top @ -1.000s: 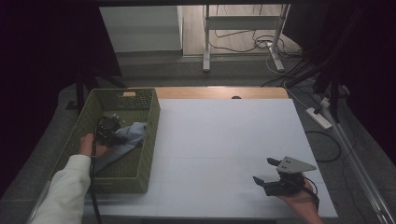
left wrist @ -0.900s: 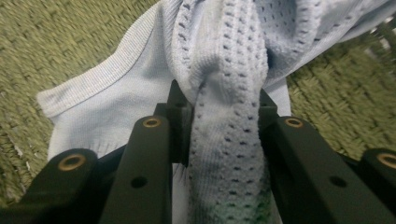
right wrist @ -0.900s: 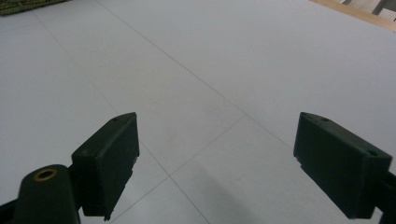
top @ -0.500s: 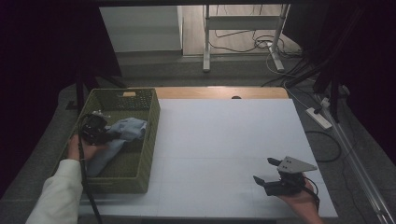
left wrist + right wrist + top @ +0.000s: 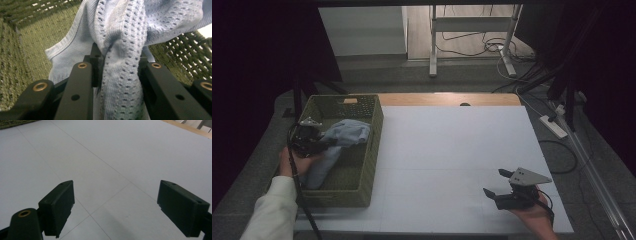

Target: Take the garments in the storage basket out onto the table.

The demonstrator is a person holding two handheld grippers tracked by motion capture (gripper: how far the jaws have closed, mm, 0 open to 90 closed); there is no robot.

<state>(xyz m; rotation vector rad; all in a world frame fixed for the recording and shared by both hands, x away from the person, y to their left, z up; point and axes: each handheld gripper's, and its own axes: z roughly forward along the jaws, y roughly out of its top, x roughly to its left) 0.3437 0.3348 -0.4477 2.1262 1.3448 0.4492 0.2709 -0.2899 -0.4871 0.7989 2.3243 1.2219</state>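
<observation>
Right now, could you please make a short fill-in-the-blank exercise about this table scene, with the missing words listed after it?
1. The left tongs are shut on a light blue knitted ____.
2. That piece of knitwear hangs over a green woven ____.
3. The right tongs stand ____, with nothing between their jaws.
4. Under the right tongs lies a flat ____ table surface.

Missing words: cloth; basket; open; white

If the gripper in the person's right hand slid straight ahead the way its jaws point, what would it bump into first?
Probably nothing soon: the right gripper points across bare white table toward the green basket, likely first, though depth is unclear.
</observation>
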